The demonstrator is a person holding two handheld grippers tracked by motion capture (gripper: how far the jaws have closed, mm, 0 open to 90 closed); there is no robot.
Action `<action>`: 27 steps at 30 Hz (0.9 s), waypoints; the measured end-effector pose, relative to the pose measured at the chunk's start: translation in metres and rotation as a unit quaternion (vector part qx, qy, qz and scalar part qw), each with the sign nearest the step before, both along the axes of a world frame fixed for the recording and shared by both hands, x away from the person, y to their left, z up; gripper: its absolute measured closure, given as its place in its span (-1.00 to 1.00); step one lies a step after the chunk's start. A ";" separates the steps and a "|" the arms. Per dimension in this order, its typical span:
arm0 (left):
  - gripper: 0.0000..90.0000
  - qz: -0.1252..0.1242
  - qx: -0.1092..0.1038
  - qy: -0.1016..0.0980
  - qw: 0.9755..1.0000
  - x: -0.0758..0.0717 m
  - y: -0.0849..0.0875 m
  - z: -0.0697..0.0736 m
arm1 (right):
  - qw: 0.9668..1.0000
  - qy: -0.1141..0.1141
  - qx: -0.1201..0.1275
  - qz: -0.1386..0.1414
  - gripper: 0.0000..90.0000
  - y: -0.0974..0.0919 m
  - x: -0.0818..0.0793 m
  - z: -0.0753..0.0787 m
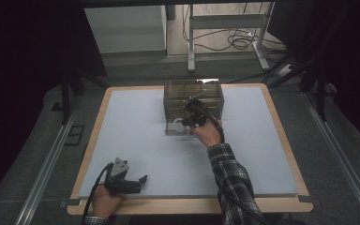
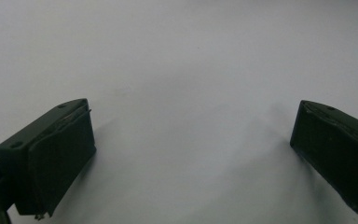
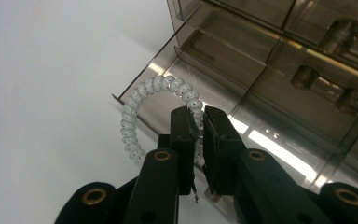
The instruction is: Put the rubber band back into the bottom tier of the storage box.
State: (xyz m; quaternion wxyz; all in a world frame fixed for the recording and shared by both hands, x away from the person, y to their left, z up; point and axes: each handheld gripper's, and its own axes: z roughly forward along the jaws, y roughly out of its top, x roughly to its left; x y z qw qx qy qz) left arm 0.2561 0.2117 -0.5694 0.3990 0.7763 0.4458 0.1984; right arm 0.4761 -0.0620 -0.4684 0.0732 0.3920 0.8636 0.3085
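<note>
We see a table (image 1: 122, 140) covered by a pale mat, with a smoky clear box (image 1: 193, 96) standing on it toward the far middle. The box has drawers with round knobs (image 3: 305, 76), and its lowest drawer (image 3: 214, 88) is pulled out toward us.

The right gripper (image 1: 191, 119) reaches to the front of the box, held by the right hand (image 1: 208, 133) with a plaid sleeve (image 1: 232, 180) behind it. In the right gripper view its jaws stand nearly together, with just a thin gap, pinching one side of a white spiral coil ring (image 3: 142, 107). The pinched part sits right at the jaw tips; the rest of the ring curves up and left from them. The ring's upper arc lies over the open drawer's floor, while its left side hangs out past the drawer's front edge over the mat. In the high view the ring (image 1: 178, 124) shows as a small white loop just left of the gripper, at the box's front.

The left gripper (image 1: 143, 180) rests low on the mat near the table's near left corner, well apart from the box, in the left hand (image 1: 104, 200). Its jaws are spread wide with only bare mat between them.
</note>
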 end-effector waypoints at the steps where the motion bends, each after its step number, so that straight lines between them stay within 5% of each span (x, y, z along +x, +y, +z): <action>1: -1.00 0.000 0.000 0.000 1.000 0.000 0.000 0.000 | 1.000 -0.002 0.000 -0.002 0.81 0.001 0.001 0.000; 27: -1.00 0.001 -0.003 -0.001 1.000 0.000 0.000 0.000 | 0.999 -0.011 -0.012 -0.029 0.81 0.020 0.014 -0.030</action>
